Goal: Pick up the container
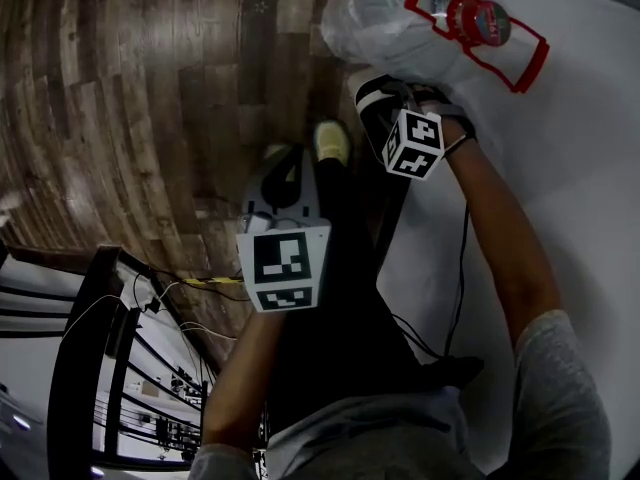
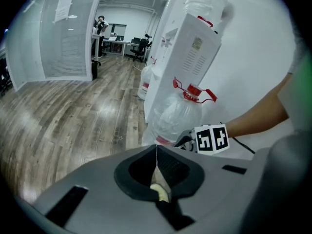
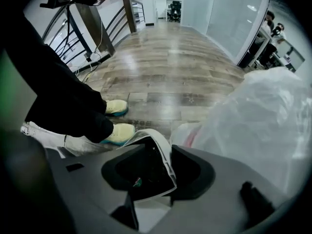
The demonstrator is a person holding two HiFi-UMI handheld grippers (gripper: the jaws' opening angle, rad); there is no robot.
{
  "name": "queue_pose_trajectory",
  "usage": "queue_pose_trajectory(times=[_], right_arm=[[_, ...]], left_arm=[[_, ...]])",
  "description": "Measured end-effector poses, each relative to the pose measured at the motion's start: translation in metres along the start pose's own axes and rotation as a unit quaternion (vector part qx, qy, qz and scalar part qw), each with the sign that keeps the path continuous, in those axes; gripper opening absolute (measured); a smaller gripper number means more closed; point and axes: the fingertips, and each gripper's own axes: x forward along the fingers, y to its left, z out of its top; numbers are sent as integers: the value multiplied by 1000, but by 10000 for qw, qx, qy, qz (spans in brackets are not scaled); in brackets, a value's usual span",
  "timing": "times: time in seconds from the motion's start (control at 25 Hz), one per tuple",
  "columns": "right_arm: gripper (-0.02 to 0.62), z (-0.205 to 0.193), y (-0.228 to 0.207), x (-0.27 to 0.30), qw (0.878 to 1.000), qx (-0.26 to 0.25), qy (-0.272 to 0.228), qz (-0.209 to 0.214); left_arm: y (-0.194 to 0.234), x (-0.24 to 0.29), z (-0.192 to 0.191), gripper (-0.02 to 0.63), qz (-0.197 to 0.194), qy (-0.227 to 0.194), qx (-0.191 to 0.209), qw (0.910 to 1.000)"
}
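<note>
Left tongs are shut tight with nothing in them. Right tongs are wide apart and empty, just beside the big red-capped water jug on the floor.

The left gripper pointed steeply down ahead of the left forearm, its fingers pressed together with nothing between them; the right gripper, at the end of the outstretched bare right forearm, pointed straight down, its fingers standing wide apart, gripping nothing.
</note>
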Motion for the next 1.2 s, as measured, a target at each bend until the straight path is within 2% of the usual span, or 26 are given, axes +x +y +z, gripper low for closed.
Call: queue_pose_trajectory(times=[0.28,0.48,0.56,0.68,0.76,0.88,0.92,0.96,1.08,1.16,1.2], right_arm=[[158,8,4,7,9965,-704,262,-359],[160,6,1,20,9922,-878,682,-557],[160,4,5,16,9926,-811,866,-260],[160,-4,22,-2,9868,-838,1221,659],[160,-14,37,-11,9765,-1060,1474,1158],[158,-46,67,-10,9516,-1299,2103,1825],[158,-57,73,-5,9484,-1317,2214,1849],[158,-65,76,2,9502,-1311,2231,1736],[149,-81,79,22,9627,-1084,2120,1283],[134,-83,78,27,9677,-1035,1979,1168],[98,-82,79,27,9682,-1144,1899,1162]], left_arm=[[3,-2,-1,15,-3,15,-64,10000],[-3,0,-1,15,-67,35,-36,10000],[-3,-1,-1,15,-84,53,-49,9999],[-5,-4,-1,15,-105,68,-46,9999],[-6,-5,-2,15,-112,81,-46,9999],[-10,-4,-2,15,-126,108,-58,9998],[-11,-3,-2,15,-129,106,-62,9998],[-11,-3,-2,15,-130,104,-66,9998],[-9,-1,-3,15,-127,118,-74,9998],[-6,2,-6,15,-107,140,-91,9998],[-5,2,-8,15,-98,161,-95,9998]])
